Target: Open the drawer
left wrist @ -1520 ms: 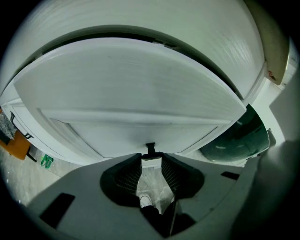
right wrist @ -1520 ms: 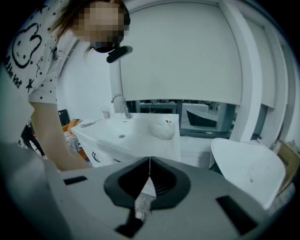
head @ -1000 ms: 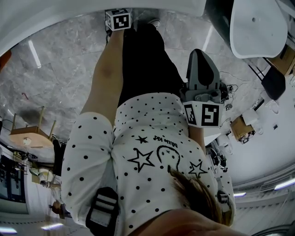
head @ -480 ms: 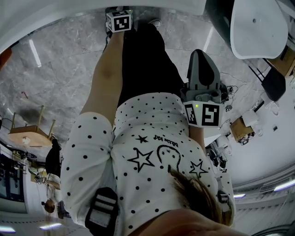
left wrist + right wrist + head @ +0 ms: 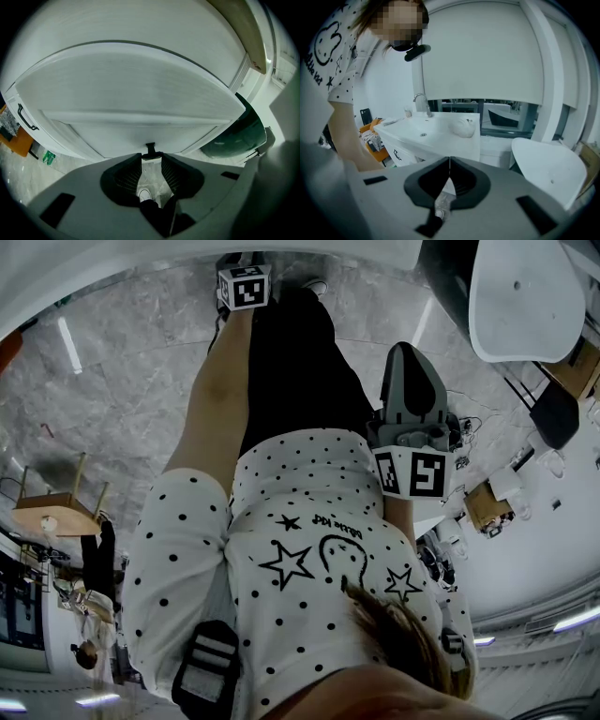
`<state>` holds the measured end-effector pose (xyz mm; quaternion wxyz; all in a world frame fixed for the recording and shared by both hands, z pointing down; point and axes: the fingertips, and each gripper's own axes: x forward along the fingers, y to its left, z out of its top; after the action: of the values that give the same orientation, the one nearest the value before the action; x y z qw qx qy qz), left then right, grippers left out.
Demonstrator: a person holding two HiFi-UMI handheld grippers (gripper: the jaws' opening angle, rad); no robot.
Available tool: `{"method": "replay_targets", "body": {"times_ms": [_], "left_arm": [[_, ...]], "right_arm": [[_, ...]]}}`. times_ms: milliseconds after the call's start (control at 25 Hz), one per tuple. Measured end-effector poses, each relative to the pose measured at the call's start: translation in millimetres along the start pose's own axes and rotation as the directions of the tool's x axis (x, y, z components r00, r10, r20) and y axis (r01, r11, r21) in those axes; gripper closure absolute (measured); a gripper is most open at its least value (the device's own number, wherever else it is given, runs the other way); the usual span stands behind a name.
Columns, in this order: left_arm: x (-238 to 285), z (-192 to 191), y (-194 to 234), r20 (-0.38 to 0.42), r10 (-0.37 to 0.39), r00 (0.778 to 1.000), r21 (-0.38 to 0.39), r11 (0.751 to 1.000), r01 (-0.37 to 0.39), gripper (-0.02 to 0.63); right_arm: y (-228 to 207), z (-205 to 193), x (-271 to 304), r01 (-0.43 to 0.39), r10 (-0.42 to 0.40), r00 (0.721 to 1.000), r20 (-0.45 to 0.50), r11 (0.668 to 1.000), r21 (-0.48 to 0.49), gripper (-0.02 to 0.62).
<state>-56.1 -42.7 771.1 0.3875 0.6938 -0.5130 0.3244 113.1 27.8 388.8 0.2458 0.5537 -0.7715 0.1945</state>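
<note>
The person is stretching the left arm (image 5: 217, 399) out straight, far away from the body. At its end the marker cube (image 5: 246, 286) of the left claw (image 5: 151, 159) is showing. The jaws of this claw are standing apart and pointing steeply down. The person is holding the right claw (image 5: 449, 165) close to the body on the right side, and it is tilting down more gently. Its jaws are lying together and meeting at the tips, with nothing between them.

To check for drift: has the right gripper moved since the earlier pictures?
No. In the head view the right gripper keeps its place against the white seat.
</note>
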Motion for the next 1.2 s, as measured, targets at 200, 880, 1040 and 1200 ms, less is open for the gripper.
{"method": "replay_targets", "body": {"times_ms": [200,880,1040,1200], "left_arm": [[-4,-7,-5,-0.004,-0.005,1.0,-0.002,1.0,0.005,0.472],[-21,-39,-1,-0.018,-0.025,1.0,0.006,1.0,0.025,0.472],[-23,-44,-2,-0.028,-0.026,0.999,0.007,1.0,0.026,0.474],[-23,-50,-4,-0.035,-0.027,0.999,0.016,0.999,0.028,0.474]], "right_arm": [[-1,1,0,-0.009,0.009,1.0,0.0,1.0,-0.003,0.581],[20,-2,0,-0.027,0.027,1.0,0.002,0.999,-0.019,0.581],[23,-3,0,-0.03,0.03,1.0,-0.001,0.999,-0.022,0.581],[21,-3,0,-0.028,0.028,1.0,0.002,0.999,-0.021,0.581]]}}
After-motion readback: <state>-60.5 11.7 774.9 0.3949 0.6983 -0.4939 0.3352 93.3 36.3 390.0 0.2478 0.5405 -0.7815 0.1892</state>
